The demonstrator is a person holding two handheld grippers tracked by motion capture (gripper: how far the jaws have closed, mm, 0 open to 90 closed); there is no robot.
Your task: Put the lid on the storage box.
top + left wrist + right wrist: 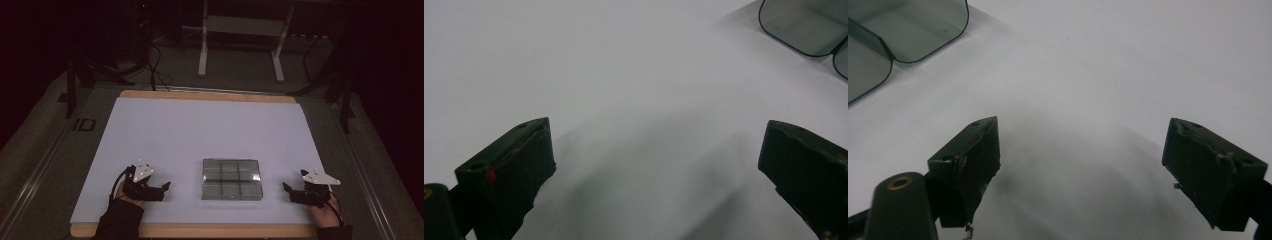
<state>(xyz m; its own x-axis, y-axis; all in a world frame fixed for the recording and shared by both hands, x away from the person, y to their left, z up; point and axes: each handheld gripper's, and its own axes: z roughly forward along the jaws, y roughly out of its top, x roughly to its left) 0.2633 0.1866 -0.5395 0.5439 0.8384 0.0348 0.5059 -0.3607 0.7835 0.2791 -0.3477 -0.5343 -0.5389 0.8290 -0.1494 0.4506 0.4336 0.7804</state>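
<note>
Desk (210, 230) first: wooden top, light edge visible along near and far sides, nearly all of it covered by a flat white sheet (200, 135), matte and smooth. High view alone gives the surroundings: dark room, grey carpeted floor, white metal frame legs (202, 55) beyond the far edge, black cables (155, 70) trailing on the floor at upper left.

Tray (231, 179) sits on the sheet, near the front edge, roughly centred between the two grippers and apart from both. Clear smoky plastic, square outline, divided by a grid into compartments; glossy, with a glare streak on the right side. Contents of compartments too dim to tell.

Left gripper (166, 186): held low over the sheet, left of the tray, black body, grey three-cornered plate on top, dark sleeve behind. Jaws spread wide, nothing between them.

Right gripper (285, 186): mirror pose right of the tray, same plate, jaws likewise spread wide and empty.

Gripper views add detail the high view lacks. Left gripper view: rounded corners of two tray compartments (804, 25) at top right, thin dark rims, tinted translucent walls; blocky black jaw pads, a small red mark on the left one. Right gripper view: tray corners (908, 30) at top left, scuffed pads, brass-ringed hole on the housing at lower left.
</note>
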